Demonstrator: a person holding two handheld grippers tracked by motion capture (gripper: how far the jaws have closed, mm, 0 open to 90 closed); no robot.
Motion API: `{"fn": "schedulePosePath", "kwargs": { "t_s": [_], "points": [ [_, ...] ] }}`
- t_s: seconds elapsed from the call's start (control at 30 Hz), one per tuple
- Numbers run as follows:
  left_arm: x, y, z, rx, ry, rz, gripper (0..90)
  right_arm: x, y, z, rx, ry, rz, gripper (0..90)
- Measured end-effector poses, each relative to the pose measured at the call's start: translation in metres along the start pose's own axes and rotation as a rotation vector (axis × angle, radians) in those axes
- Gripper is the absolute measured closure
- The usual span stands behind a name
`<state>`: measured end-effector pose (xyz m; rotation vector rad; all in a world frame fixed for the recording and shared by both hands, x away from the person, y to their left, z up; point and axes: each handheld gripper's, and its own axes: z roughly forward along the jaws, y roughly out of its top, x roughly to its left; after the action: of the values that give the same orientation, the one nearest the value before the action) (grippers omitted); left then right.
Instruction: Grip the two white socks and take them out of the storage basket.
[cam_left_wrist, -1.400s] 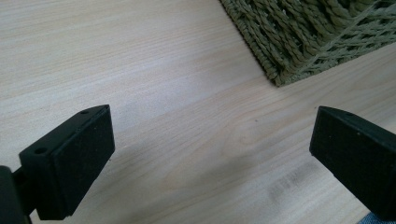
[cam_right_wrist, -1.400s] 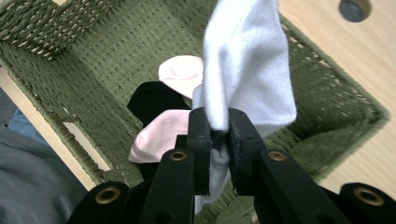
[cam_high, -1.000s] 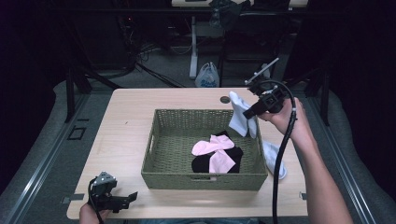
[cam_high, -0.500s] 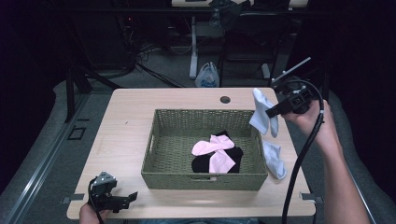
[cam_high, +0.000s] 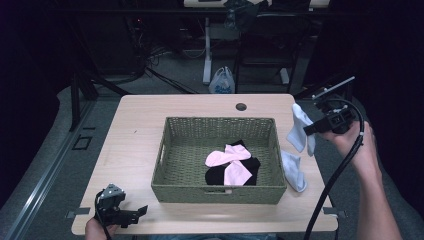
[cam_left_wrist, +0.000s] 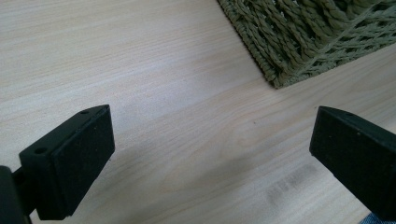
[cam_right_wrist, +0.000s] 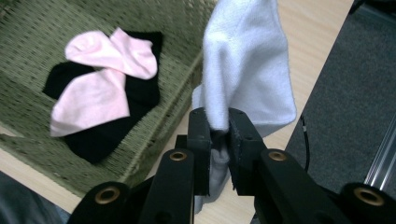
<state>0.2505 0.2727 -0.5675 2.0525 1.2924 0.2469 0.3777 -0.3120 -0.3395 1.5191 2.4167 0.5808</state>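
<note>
White and soft, the sock (cam_high: 300, 131) hangs clamped in our right gripper (cam_high: 314, 128) past the wicker basket's (cam_high: 218, 193) right wall, above its mate (cam_high: 294, 170) on the desk (cam_high: 140, 125). We judge pink socks (cam_high: 229, 161) and black socks (cam_high: 250, 167) remain inside; our left gripper (cam_high: 131, 214) rests wide open, empty.

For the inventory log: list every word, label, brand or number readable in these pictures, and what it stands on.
No readable text.
Faint grey smudged stripes on the light wooden table, near the open left gripper: not legible as writing.
White sock in the right gripper, woven green basket: no labels seen.
</note>
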Motion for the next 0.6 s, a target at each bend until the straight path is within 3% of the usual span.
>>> {"fn": "schedulePosePath", "kwargs": {
  "t_s": [0.23,0.47,0.6],
  "points": [
    [0.000,0.000,0.001,0.002,-0.001,-0.001,0.2,-0.008,-0.019,0.033,0.055,-0.040,0.034,81.0],
    [0.000,0.000,0.000,0.002,-0.001,-0.001,0.2,-0.015,-0.037,0.070,0.090,-0.011,0.074,80.8],
    [0.000,-0.001,0.000,-0.025,-0.010,-0.010,0.1,-0.016,-0.046,0.096,0.114,0.019,0.094,80.9]
  ]
}}
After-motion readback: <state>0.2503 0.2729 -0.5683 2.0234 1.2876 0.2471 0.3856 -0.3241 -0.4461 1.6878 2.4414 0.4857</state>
